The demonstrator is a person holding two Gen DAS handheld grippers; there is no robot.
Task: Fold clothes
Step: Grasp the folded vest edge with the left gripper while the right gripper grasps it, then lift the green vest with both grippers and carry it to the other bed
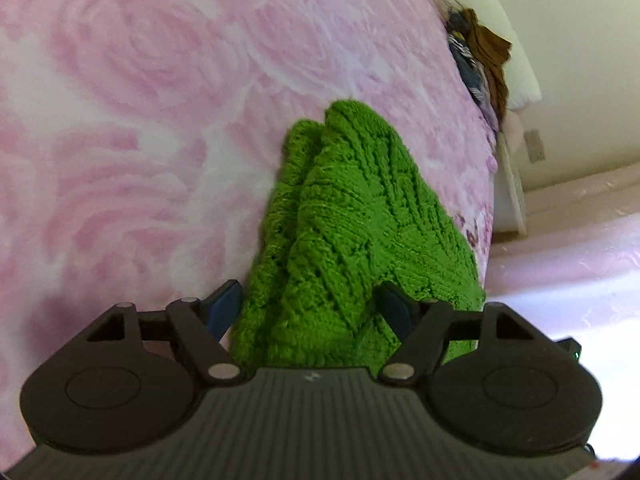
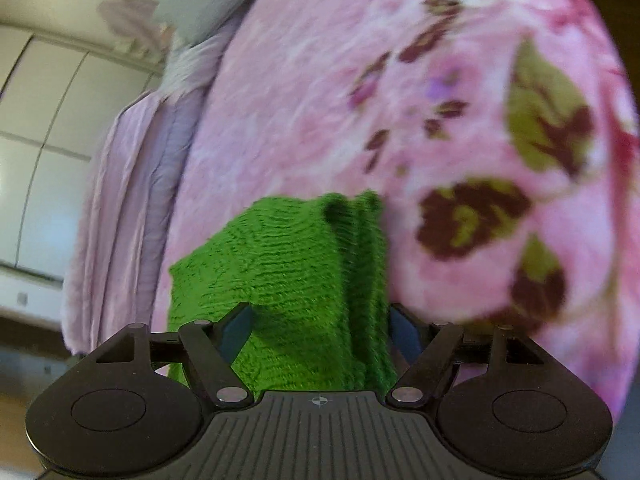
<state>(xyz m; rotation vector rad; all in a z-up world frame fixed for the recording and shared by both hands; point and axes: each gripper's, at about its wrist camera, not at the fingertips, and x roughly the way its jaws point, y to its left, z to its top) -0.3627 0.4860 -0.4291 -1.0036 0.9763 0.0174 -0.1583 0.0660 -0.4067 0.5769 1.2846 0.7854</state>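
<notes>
Between both grippers' fingers, over the pink floral bedspread (image 1: 140, 120), bunches the green knit garment (image 1: 352, 216); left gripper (image 1: 312, 304) and right gripper (image 2: 320, 324) each clamp it, fingertips buried, right view blurred.

The black left gripper (image 1: 310, 306) had its two blue-padded fingers (image 1: 224, 306) spread apart, green knit bunched in the gap between them. The black right gripper (image 2: 320, 326) stood the same way, its blue-padded fingers (image 2: 238, 330) set wide on either side of the green cloth.
</notes>
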